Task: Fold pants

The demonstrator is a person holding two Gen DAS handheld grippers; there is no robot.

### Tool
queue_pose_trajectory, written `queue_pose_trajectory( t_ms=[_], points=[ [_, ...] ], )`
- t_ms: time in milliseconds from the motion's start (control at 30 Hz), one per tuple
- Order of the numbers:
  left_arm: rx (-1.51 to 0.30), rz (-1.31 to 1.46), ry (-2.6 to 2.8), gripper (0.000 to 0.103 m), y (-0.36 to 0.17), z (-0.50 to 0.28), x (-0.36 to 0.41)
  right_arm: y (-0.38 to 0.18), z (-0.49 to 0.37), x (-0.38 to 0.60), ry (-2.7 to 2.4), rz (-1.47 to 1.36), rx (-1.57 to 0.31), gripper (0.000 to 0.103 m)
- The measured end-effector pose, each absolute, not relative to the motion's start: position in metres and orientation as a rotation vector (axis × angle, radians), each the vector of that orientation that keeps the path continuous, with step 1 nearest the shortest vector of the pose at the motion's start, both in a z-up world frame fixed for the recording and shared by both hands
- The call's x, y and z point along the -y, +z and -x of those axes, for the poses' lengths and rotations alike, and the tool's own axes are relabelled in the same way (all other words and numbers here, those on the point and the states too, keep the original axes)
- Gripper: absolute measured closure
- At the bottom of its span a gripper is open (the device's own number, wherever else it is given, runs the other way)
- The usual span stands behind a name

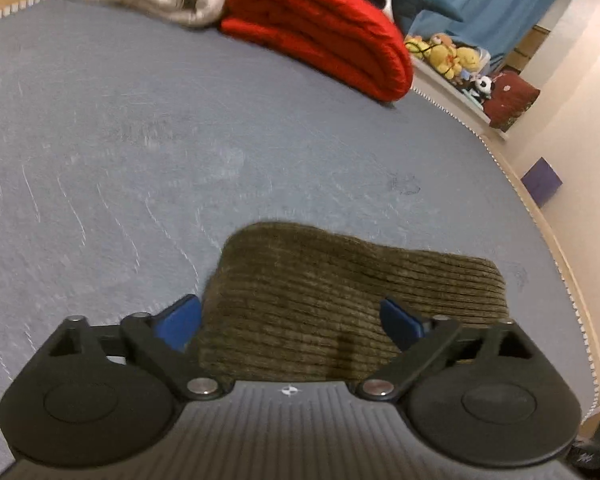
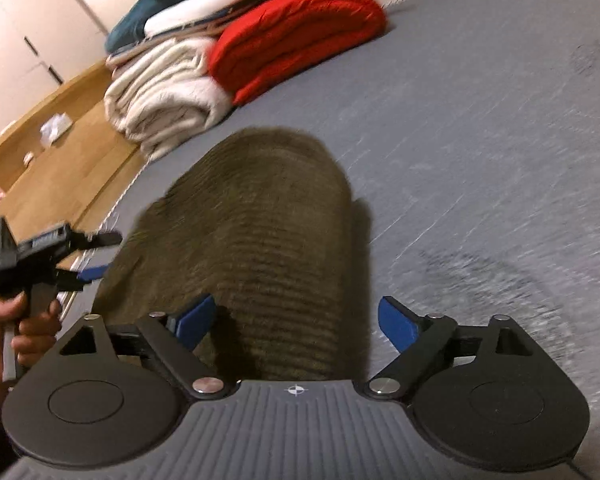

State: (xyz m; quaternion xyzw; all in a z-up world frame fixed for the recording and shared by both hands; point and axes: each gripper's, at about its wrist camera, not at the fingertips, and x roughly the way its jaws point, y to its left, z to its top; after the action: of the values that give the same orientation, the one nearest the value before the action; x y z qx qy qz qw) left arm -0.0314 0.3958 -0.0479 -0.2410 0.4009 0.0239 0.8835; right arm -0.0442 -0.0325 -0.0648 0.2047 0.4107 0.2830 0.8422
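Olive corduroy pants (image 2: 260, 248) lie folded into compact bundle on grey mat (image 1: 140, 140). My left gripper (image 1: 290, 322) and right gripper (image 2: 296, 320) both wide, holding nothing. Judging fold near done; next: 2 grippers press flat or lift bundle toward red blanket (image 1: 320, 28).

Right gripper (image 2: 296, 320) over grey bed surface (image 2: 480, 140), blue fingers (image 2: 398, 322) spread wide, clear of fabric. Folded olive corduroy pants (image 2: 260, 232) lying between and ahead. Left gripper (image 2: 96, 256) at left edge, held in a hand (image 2: 24, 332). Red blanket (image 2: 296, 28) and cream blanket (image 2: 168, 96) stacked beyond.
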Motion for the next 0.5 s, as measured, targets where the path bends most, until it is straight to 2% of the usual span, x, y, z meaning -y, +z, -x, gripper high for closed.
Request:
queue_pose_trajectory(
  t_ms=[133, 267, 333, 367, 400, 500],
  points=[
    [-0.988, 0.508, 0.02, 0.001, -0.077, 0.017, -0.394, -0.077, 0.032, 0.024, 0.595, -0.44, -0.94, 0.01],
    [-1.016, 0.63, -0.041, 0.001, -0.099, 0.008, -0.404, -0.088, 0.02, 0.018, 0.601, -0.482, -1.0, 0.01],
    [-1.007, 0.654, -0.059, 0.007, -0.103, 0.008, -0.409, -0.087, 0.019, 0.014, 0.615, -0.472, -0.995, 0.026],
    [-1.002, 0.673, -0.073, 0.01, -0.105, 0.006, -0.409, -0.086, 0.017, 0.011, 0.634, -0.47, -0.992, 0.038],
    [-0.994, 0.697, -0.089, 0.021, -0.105, 0.006, -0.41, -0.083, 0.018, 0.01, 0.628, -0.459, -0.985, 0.049],
    [-0.97, 0.653, -0.095, 0.034, -0.099, 0.004, -0.398, -0.076, 0.017, 0.01, 0.631, -0.447, -0.953, 0.067]
  ],
)
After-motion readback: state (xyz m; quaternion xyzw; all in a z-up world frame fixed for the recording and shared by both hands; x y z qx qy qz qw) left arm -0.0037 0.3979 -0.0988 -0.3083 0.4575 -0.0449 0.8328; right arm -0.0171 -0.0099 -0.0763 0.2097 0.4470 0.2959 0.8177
